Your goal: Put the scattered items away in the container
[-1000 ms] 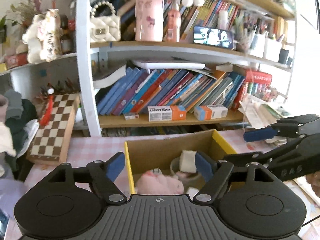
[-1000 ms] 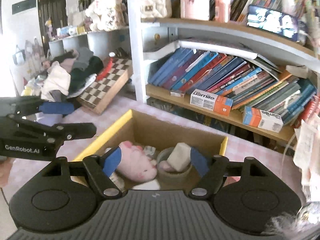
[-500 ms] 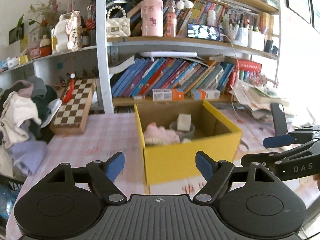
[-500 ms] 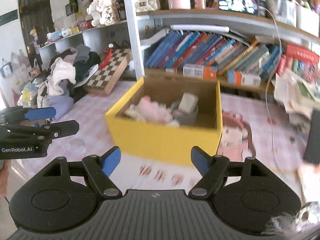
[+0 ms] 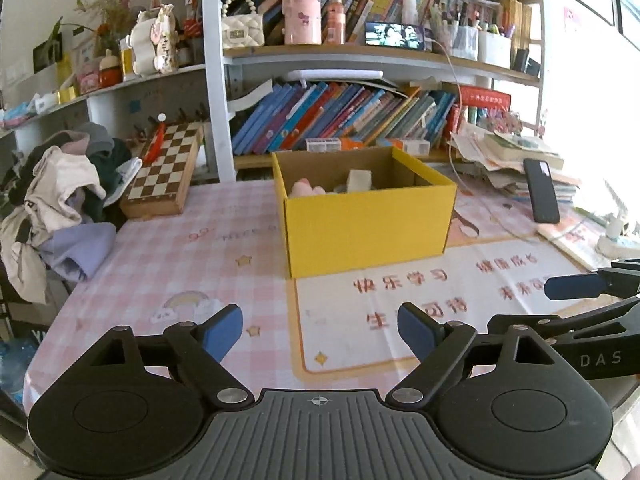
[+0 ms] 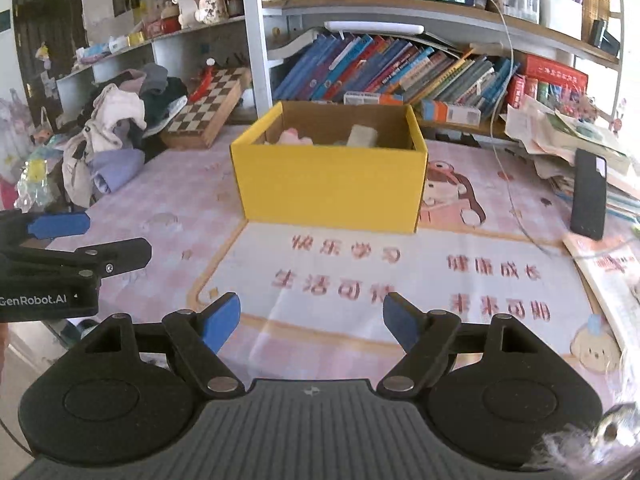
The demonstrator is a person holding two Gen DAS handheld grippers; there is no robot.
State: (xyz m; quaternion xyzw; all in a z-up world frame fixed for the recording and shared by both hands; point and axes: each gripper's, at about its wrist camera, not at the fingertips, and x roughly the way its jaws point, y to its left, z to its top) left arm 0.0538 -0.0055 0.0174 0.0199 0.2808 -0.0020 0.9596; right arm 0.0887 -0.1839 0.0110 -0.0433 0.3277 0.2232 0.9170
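While 1 yellow box (image 5: 368, 220) holds 2 visible items – pink toy (image 5: 306, 188), pale block (image 5: 359, 180) – left gripper (image 5: 320, 330) and right gripper (image 6: 311, 322) gape wide, empty.

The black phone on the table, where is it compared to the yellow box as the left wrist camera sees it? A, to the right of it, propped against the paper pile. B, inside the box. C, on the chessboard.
A: the black phone stands tilted against the paper pile, right of the yellow box.

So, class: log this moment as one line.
left gripper: open, empty | right gripper: open, empty | yellow box: holds pink toy
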